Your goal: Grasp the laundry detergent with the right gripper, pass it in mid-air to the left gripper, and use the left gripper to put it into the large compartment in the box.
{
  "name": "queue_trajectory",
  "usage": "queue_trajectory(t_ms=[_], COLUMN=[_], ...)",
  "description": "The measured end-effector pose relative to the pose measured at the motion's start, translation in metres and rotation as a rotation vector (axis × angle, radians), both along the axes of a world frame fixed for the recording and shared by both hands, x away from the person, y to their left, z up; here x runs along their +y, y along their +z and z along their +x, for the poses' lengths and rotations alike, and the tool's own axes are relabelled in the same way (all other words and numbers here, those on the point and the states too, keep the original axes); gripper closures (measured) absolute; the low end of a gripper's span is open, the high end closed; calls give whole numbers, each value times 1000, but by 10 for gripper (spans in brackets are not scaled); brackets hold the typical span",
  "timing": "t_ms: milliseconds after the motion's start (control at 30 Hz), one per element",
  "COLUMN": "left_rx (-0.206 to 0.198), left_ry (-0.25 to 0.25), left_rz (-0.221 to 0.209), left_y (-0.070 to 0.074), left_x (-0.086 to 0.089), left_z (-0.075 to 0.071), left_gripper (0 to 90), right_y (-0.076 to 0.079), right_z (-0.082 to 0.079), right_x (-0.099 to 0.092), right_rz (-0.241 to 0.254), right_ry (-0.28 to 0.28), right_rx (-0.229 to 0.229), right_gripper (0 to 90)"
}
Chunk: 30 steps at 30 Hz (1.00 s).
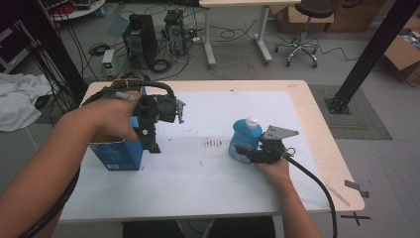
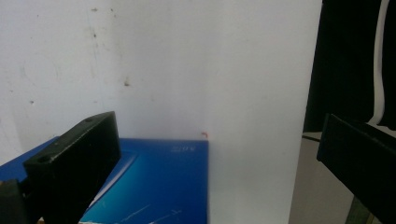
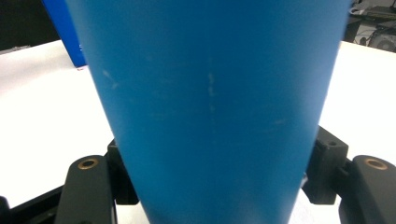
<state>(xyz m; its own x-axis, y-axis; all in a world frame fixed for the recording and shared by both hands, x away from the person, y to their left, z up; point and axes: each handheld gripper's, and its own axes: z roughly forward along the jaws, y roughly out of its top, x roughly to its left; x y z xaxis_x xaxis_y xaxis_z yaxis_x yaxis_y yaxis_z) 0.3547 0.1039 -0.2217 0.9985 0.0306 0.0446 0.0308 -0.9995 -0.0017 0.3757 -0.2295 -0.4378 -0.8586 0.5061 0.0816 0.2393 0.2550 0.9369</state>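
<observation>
In the right gripper view, the blue bottle (image 3: 210,102) sits nearest the lens, its smooth body running from the top edge to the bottom. The black jaws of the right tool (image 3: 212,182) stand against its two flanks at lower left and lower right, clenched on it.

In the high view the same bottle (image 1: 244,140) stands upright on the white sheet (image 1: 208,173) that covers the tabletop (image 1: 317,124), right of centre in the frame, its white cap (image 1: 252,121) on top. The right tool (image 1: 246,154) reaches in from the lower right and grips the bottle low on its body; a grey three-cornered plate sits on the tool, and a black cable trails toward the bottom edge. The right hand (image 1: 274,170) holds it from behind.

At the left of the high view, the left hand (image 1: 111,119) holds the left tool (image 1: 153,144) above a dark blue box (image 1: 119,156) that stands on the sheet; the jaws point down beside the box's right edge. In the left gripper view, its two black jaws stand wide apart at lower left and lower right, released, with nothing between them; the box top (image 2: 159,186) lies below at lower left. A few small dark marks (image 1: 213,143) dot the sheet between box and bottle.
</observation>
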Motion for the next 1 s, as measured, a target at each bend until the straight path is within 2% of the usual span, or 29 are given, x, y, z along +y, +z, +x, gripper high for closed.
queue_trajectory(t_ms=[500, 767, 1000], left_rx=[2, 2, 0], left_ry=[-2, -5, -9], left_rz=[1, 2, -1], left_y=[-2, -3, -3], left_x=[-1, -3, -4], left_z=[1, 2, 1], left_gripper=[1, 1, 1], right_y=[-1, -1, 3], right_z=[-2, -6, -7], right_x=[-1, 1, 0], right_rz=[9, -12, -23], right_ry=[5, -16, 8], right_rx=[-11, -47, -29], right_gripper=[402, 437, 448])
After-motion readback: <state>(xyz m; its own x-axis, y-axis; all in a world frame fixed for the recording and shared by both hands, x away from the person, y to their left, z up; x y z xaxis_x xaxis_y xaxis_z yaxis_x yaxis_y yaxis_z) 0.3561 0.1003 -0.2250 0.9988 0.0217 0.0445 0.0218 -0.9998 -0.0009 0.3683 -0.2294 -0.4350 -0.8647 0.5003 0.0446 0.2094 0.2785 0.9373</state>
